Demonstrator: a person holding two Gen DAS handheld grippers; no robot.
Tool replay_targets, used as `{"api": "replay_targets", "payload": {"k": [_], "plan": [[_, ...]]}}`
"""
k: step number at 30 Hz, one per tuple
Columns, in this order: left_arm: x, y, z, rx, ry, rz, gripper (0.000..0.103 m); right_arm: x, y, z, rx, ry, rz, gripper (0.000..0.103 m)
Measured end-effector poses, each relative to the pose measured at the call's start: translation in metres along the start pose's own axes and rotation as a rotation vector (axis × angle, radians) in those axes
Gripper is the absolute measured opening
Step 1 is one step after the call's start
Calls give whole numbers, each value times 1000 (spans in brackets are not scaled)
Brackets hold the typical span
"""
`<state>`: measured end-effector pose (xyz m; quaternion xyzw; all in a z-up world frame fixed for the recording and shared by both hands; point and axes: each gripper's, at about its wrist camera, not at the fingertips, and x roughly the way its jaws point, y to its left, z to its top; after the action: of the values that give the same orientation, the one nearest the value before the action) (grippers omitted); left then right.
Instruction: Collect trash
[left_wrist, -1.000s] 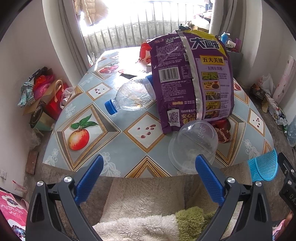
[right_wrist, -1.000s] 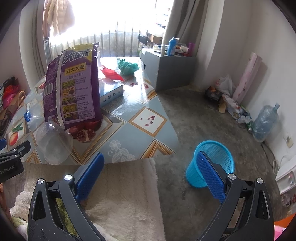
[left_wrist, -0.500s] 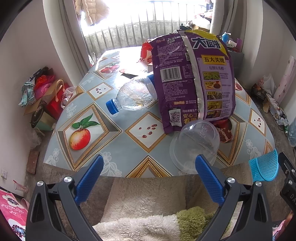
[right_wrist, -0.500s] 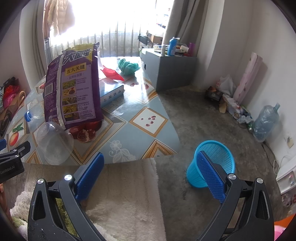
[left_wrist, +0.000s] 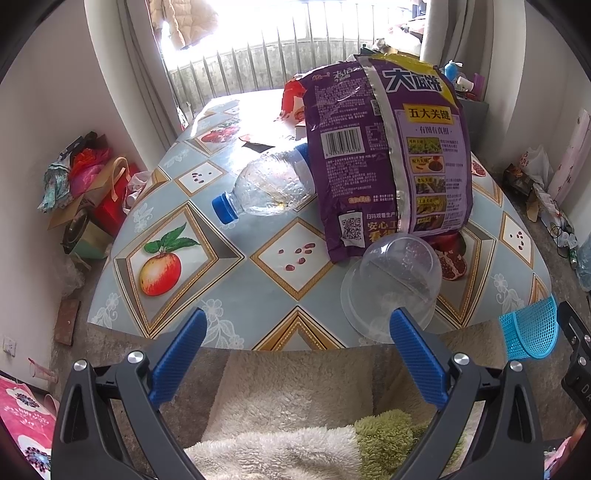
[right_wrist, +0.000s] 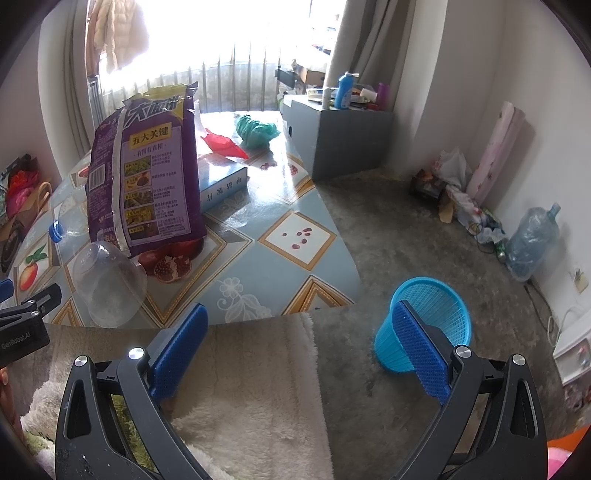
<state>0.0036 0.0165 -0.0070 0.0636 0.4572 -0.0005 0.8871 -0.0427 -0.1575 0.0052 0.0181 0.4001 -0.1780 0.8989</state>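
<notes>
A clear plastic cup (left_wrist: 397, 284) is seen lying on its side at the table's (left_wrist: 236, 299) near edge, against a purple bag (left_wrist: 388, 155). Both the left gripper (left_wrist: 295, 332) and right gripper (right_wrist: 299, 332) are held wide open and empty. Light, thin and crushable, the cup is judged best pinched gently at the rim
</notes>
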Motion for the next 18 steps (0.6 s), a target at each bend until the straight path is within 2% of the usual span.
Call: {"api": "replay_targets", "payload": {"k": [8, 14, 17, 18], "plan": [[3, -1, 0, 1, 11, 5, 97, 4, 2, -3, 7, 9, 9, 95], [5, 10, 9, -8, -48, 35, 97, 5, 1, 0, 13, -11, 39, 95], [3, 19, 12, -8, -98, -6, 97, 4, 2, 4, 11, -38, 64, 95], [2, 20, 12, 8, -118, -41, 97, 4, 3, 6, 9, -45, 73, 95]]}}
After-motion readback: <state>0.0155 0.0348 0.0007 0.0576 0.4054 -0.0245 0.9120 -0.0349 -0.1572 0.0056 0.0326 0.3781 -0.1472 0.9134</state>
